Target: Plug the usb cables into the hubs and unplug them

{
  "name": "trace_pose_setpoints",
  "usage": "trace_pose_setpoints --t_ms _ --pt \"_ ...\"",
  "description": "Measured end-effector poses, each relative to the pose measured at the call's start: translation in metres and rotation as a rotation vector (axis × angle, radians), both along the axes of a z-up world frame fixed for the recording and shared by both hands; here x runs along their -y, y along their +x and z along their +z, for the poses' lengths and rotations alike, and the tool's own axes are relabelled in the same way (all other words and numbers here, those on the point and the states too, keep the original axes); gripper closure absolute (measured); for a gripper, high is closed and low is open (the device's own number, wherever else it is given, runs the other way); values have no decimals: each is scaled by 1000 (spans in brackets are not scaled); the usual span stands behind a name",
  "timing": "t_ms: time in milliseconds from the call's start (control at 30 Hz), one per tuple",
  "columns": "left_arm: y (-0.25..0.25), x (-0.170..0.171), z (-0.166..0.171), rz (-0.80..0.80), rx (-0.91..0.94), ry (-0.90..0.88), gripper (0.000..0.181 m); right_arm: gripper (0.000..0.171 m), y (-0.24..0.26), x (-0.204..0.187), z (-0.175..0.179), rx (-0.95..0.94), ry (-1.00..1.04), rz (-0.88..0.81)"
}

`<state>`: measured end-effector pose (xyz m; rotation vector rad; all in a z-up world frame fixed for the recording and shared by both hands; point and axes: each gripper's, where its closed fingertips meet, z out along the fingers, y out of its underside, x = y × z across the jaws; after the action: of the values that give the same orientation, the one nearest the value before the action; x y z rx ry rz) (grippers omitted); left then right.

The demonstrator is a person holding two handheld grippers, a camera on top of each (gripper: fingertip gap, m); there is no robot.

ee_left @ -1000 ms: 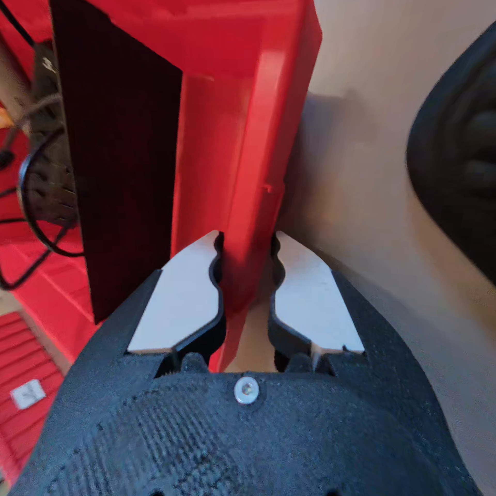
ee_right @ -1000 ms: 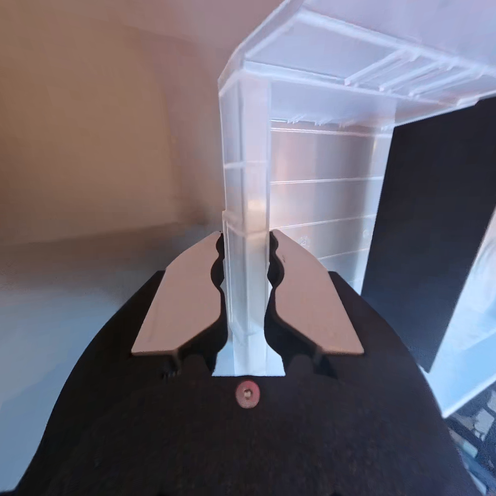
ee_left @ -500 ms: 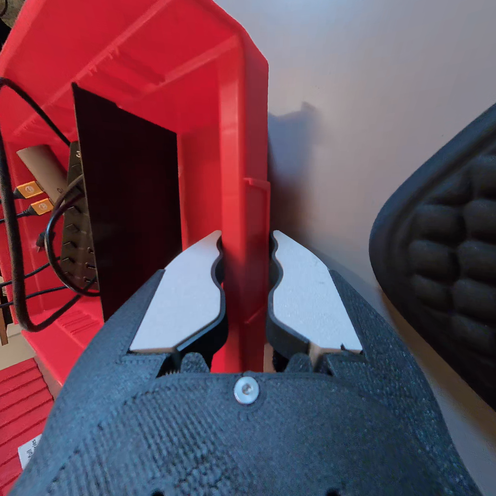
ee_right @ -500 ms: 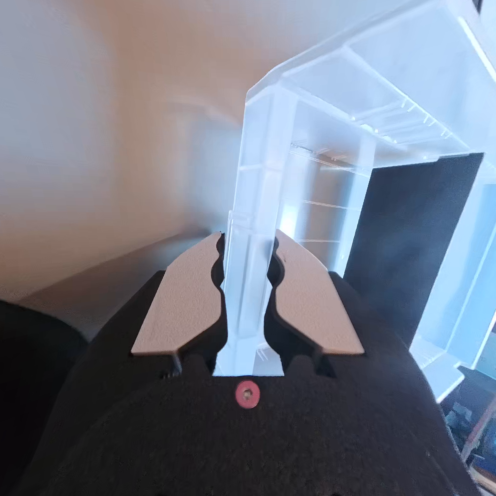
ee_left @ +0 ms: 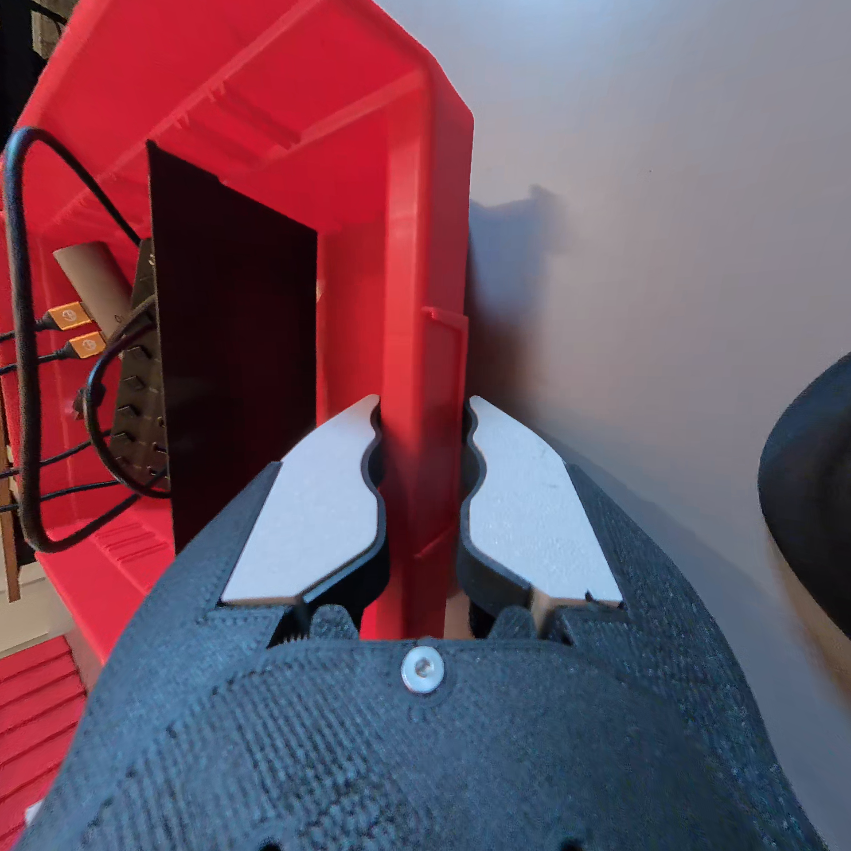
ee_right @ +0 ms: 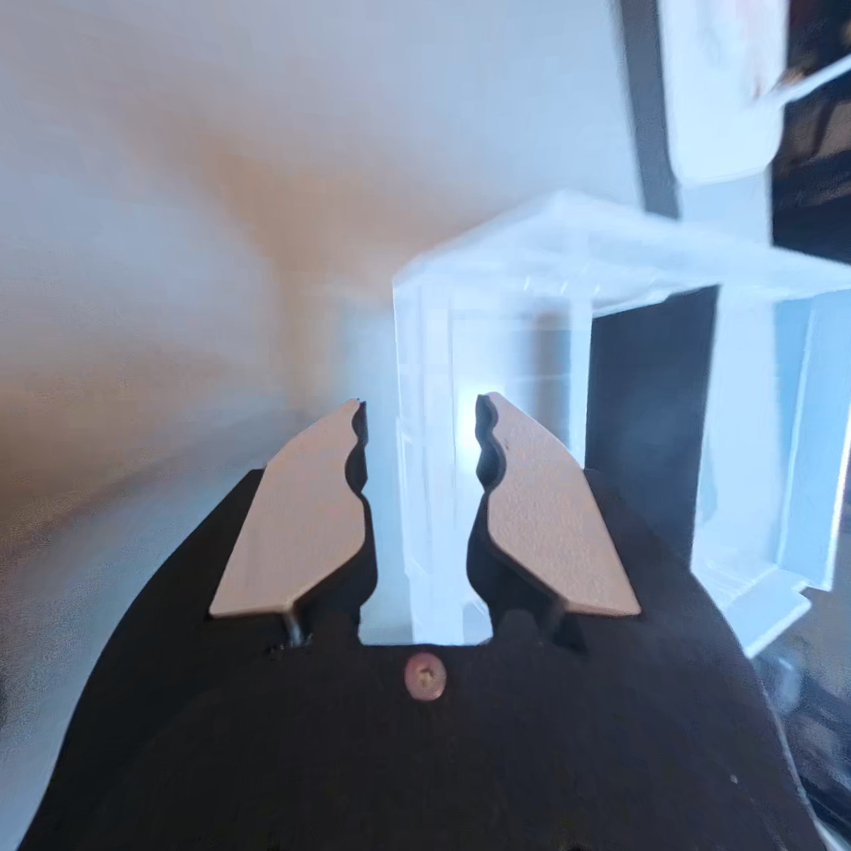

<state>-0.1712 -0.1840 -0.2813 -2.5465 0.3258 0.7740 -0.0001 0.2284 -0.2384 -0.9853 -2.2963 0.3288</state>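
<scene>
place: a workroom or storage corner, more office or lab than home; which of these cannot be told
bins: a red plastic storage bin [ee_left: 285,119] with a black divider panel [ee_left: 235,350], and a clear plastic bin [ee_right: 543,285] with the same kind of dark divider [ee_right: 644,414]
gear: a black multi-port hub [ee_left: 142,405] in the red bin, with orange-tipped USB plugs [ee_left: 76,329] and looped black cables [ee_left: 20,322]
surroundings: a plain pale wall [ee_left: 667,207] just behind the bins
</scene>
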Motion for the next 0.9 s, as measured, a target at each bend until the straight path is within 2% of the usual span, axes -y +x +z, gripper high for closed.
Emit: trace_pose_setpoints --t_ms 100,167,300,367,467,667,800,900 --pt "2 -3 3 24 43 50 149 124 -6 46 47 -233 -337 -10" --pt "6 -7 11 39 89 127 145 121 -9 60 70 -401 -518 -67" --pt "16 -14 33 54 180 276 141 122 -12 66 78 -620 -784 -195" --pt "21 -19 52 62 237 379 141 124 -15 59 65 -668 -787 -249" --pt "16 -22 83 95 267 511 140 124 -16 60 50 -637 -797 -260" --pt "-39 -12 139 238 250 648 138 124 -15 71 48 -634 -784 -216" --pt "-86 -8 168 313 240 638 138 124 -12 74 49 -649 -759 -199" --pt "-116 -7 172 375 243 553 134 124 -12 74 48 -646 -759 -198"
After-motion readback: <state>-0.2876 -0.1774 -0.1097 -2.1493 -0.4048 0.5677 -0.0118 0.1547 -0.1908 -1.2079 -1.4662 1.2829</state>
